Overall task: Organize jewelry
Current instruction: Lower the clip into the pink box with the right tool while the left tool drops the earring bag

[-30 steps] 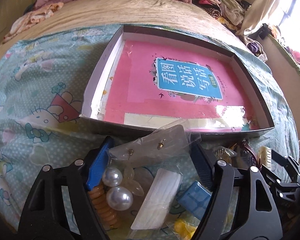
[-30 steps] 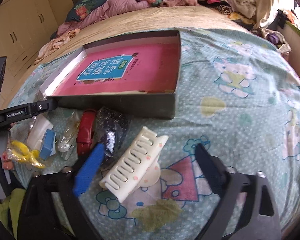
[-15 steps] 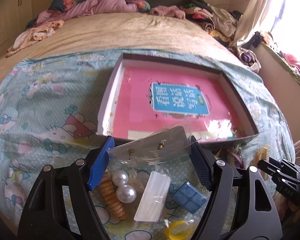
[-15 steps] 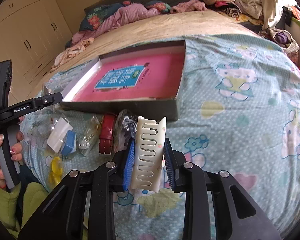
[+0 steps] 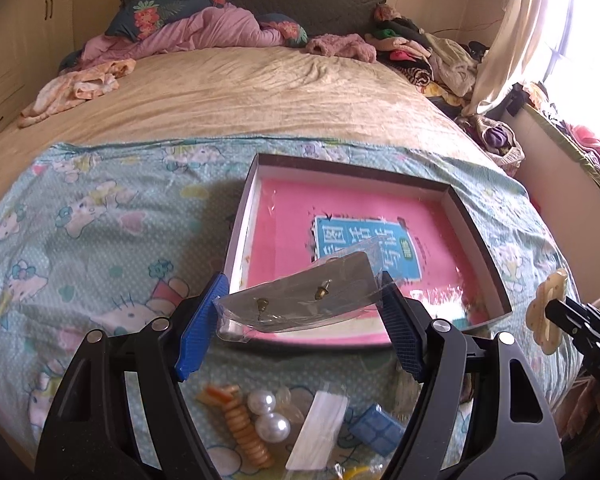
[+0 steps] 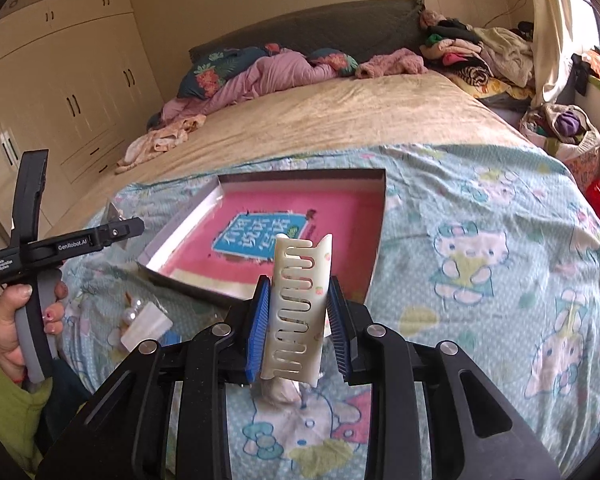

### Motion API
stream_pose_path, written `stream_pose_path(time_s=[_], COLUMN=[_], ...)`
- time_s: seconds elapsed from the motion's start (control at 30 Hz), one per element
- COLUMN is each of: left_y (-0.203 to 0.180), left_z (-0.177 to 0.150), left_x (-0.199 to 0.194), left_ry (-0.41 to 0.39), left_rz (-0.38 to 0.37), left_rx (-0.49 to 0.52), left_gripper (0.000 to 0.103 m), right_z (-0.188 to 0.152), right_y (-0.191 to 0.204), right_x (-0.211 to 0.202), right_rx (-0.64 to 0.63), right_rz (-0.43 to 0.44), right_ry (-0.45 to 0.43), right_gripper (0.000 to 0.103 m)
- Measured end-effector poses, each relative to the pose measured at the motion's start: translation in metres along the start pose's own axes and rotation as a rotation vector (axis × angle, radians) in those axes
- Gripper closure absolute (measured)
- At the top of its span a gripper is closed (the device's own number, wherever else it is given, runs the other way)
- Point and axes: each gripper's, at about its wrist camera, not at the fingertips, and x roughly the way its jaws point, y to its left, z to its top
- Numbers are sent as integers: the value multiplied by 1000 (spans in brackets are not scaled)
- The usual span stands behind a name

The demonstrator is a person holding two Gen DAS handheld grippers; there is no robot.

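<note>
- Bed (image 5: 228, 92) carried the shallow box (image 5: 476, 232) with a pink book inside, likely the sorting tray.
- Right gripper (image 6: 300, 320): fingers pinched the cream hair claw (image 6: 298, 312), lifted clear of the bed.
- Left gripper (image 5: 300, 320): fingers clamped the clear earring bag (image 5: 300, 306) by its edges, above the box's near wall.

1 open box (image 5: 476, 232) sits on the bedspread; in front of it lie 2 pearls (image 5: 272, 426), 1 orange coil tie (image 5: 246, 432) and 1 blue case (image 5: 376, 430).
</note>
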Motion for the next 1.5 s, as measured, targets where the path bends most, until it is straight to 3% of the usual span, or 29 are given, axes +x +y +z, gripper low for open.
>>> stream_pose_path(time_s=[0.3,0.53,0.9,1.13,1.23,1.3,1.5], left_y=[-3,-8,-9,-9,-8,-8,-10], left_z=[12,10,3,0,0,-1,-2], left_x=[19,46,74,83,86,87,87], left_ry=[6,46,93,108,114,116,117], left_rz=[-4,-13,-11,-8,-9,-8,0], left_rx=[5,25,48,56,52,52,60], left_gripper=[36,36,36,36,36,36,34], right_z=[23,33,22,16,15,15,12], right_y=[6,1,-15,-21,-23,-24,-24], right_x=[21,54,98,103,103,100,82], right_rx=[-26,-28,8,45,53,63,79], right_rz=[8,-6,-51,-63,-62,-58,-52], right_ry=[-28,2,80,100,103,100,72], right_gripper=[76,76,76,75,70,56,43])
